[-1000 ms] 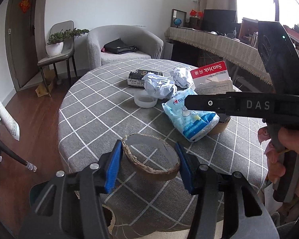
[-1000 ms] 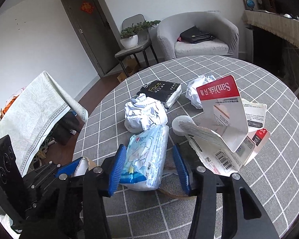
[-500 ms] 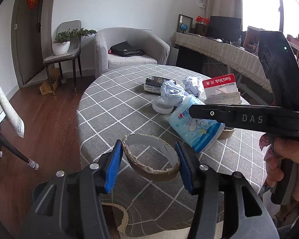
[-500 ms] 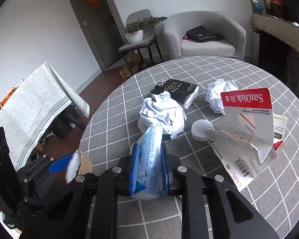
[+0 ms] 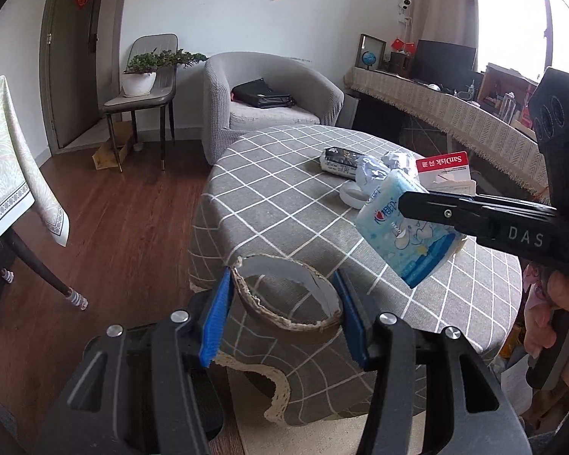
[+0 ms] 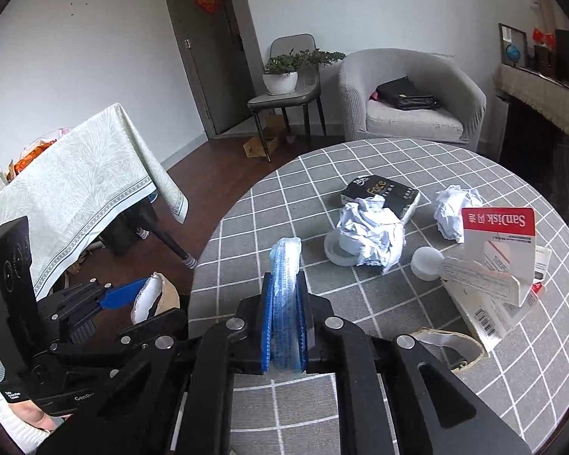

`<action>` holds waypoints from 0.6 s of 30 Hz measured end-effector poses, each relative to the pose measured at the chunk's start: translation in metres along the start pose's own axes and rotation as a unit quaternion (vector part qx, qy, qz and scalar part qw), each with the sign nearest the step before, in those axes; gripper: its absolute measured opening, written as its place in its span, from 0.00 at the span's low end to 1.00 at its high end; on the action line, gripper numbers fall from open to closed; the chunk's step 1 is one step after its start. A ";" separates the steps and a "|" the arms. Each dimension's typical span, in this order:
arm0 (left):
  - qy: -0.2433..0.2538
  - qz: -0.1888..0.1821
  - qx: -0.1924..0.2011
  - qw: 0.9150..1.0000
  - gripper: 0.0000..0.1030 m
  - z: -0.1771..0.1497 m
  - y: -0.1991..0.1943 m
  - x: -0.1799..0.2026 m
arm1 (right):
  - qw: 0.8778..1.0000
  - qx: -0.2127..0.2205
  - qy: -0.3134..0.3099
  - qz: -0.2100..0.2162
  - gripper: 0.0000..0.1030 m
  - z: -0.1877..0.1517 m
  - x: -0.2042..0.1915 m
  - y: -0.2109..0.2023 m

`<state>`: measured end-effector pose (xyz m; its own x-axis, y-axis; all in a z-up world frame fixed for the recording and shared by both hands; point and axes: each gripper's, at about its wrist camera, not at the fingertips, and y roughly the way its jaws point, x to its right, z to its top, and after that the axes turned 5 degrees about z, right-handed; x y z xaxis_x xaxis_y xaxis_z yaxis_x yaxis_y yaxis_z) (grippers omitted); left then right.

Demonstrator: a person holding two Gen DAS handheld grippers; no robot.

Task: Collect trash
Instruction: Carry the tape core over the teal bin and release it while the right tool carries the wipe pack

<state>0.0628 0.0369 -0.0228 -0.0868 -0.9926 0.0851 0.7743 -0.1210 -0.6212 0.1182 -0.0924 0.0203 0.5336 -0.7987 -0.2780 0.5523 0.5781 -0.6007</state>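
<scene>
My left gripper [image 5: 284, 284] is shut on a torn cardboard tape ring [image 5: 284, 316] and holds it off the near left edge of the round table [image 5: 269, 197]. It also shows in the right wrist view [image 6: 132, 295]. My right gripper [image 6: 283, 284] is shut on a blue tissue pack [image 6: 286, 261], lifted above the table; the pack also shows in the left wrist view [image 5: 409, 242]. On the table lie crumpled paper [image 6: 371, 229], a second paper ball [image 6: 455, 208], a black Face pack [image 6: 383, 191] and a SanDisk card package [image 6: 497, 242].
A white lid [image 6: 426, 263], a clear tape roll [image 6: 335, 252] and another torn cardboard ring [image 6: 451, 341] lie on the table. A cloth-covered table [image 6: 76, 174] stands left, an armchair [image 6: 409, 94] and a chair with a plant [image 6: 284, 76] behind.
My right gripper closed on the blue tissue pack and lifted it off the table. My left gripper drew back toward the table's edge with the cardboard ring.
</scene>
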 end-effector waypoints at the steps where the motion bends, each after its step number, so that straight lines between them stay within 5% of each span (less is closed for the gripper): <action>1: -0.002 0.003 -0.002 1.000 0.54 -0.002 -0.001 -0.005 | 1.000 0.000 -0.002 0.003 0.10 -0.001 -0.005 0.001; 18: -0.016 0.067 -0.053 0.996 0.54 -0.049 0.001 -0.101 | 0.998 0.002 -0.023 0.058 0.10 0.003 -0.085 0.044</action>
<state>0.0411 0.1362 -0.0703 0.0345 -0.9992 0.0191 0.7067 0.0109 -0.7074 0.0990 0.0016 0.0198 0.6223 -0.7182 -0.3112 0.4882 0.6669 -0.5629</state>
